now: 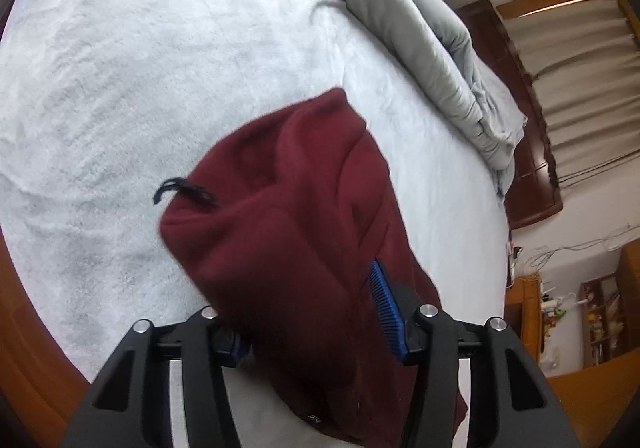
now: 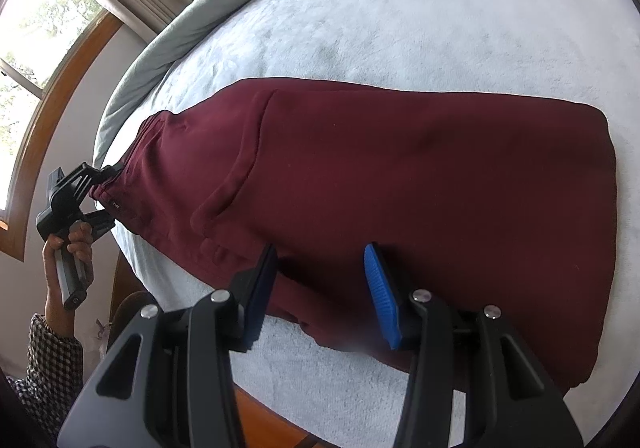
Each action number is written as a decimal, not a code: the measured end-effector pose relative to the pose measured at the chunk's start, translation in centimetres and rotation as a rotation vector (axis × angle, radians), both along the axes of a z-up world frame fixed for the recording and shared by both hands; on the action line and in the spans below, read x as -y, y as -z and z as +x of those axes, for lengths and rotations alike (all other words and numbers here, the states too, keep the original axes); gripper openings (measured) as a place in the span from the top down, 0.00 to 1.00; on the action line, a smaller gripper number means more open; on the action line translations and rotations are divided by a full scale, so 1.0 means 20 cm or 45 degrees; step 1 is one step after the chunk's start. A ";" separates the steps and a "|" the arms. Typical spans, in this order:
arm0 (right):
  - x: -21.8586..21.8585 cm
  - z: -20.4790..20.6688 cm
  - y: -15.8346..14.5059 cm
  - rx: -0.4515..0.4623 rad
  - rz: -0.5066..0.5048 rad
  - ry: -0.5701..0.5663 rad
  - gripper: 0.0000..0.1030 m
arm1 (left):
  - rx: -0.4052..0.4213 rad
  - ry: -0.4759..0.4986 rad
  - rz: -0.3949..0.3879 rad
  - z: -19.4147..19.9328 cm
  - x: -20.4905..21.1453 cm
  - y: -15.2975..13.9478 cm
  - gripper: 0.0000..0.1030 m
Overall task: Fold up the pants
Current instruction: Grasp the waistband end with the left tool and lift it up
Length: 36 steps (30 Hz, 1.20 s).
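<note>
Maroon pants (image 2: 400,176) waistband, label unreadable, between left gripper (image 1: 316,312) fingers; right gripper (image 2: 320,288) fingers apart

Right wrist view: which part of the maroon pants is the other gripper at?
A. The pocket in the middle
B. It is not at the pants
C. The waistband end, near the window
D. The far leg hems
C: the left gripper meets the waistband end of the pants, window side.
</note>
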State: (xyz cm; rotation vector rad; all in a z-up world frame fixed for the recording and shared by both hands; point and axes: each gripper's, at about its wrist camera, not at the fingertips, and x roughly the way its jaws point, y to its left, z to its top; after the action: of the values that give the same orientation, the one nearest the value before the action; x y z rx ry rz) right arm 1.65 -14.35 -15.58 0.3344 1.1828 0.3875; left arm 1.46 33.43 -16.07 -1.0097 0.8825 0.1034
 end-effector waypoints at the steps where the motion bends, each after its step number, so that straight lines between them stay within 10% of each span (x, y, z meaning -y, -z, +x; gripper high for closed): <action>1: 0.00 0.00 0.00 -0.001 0.003 0.001 0.56 | -0.007 0.006 0.008 0.00 0.00 0.00 0.50; 10: 0.00 0.00 0.00 -0.001 0.000 -0.007 0.56 | -0.065 -0.058 0.072 0.03 0.00 0.01 0.70; 24: 0.05 -0.02 -0.07 0.019 -0.115 0.004 0.47 | -0.039 -0.058 0.118 0.01 0.02 -0.01 0.72; 36: 0.26 -0.05 -0.09 0.025 0.024 0.148 0.46 | 0.234 0.069 0.203 0.02 0.21 -0.28 0.74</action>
State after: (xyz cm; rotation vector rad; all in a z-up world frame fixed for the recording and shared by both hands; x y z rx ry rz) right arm 0.66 -19.54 -13.82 0.4132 1.1352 0.3004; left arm 1.95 29.26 -10.55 -0.8320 0.7217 0.0334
